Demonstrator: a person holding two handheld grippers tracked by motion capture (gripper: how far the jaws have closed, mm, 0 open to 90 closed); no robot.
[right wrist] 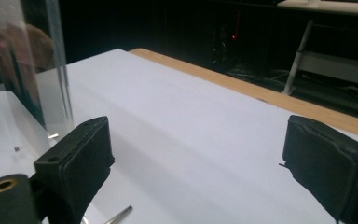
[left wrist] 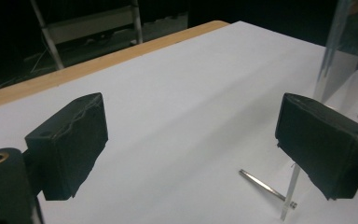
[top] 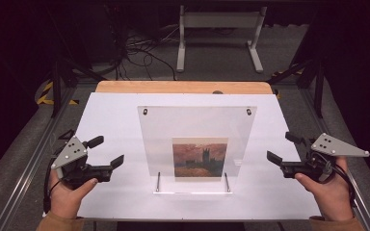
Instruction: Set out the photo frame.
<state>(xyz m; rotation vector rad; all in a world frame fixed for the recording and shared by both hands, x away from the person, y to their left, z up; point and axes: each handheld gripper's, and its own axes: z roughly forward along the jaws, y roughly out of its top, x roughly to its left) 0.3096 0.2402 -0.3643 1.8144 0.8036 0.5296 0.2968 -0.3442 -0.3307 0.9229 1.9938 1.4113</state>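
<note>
High view: a clear acrylic picture frame stands upright at the centre of the white surface, holding a small painting print. Left tongs and right tongs flank it, well apart from it, both released and empty. Judged step: approach. Next move calls for bringing both tongs inward to the frame's side edges and gripping evenly.

Bare white surface is lying open on both sides of the upright clear frame, which is blocking the middle; its thin metal pegs are jutting forward at the base.
</note>
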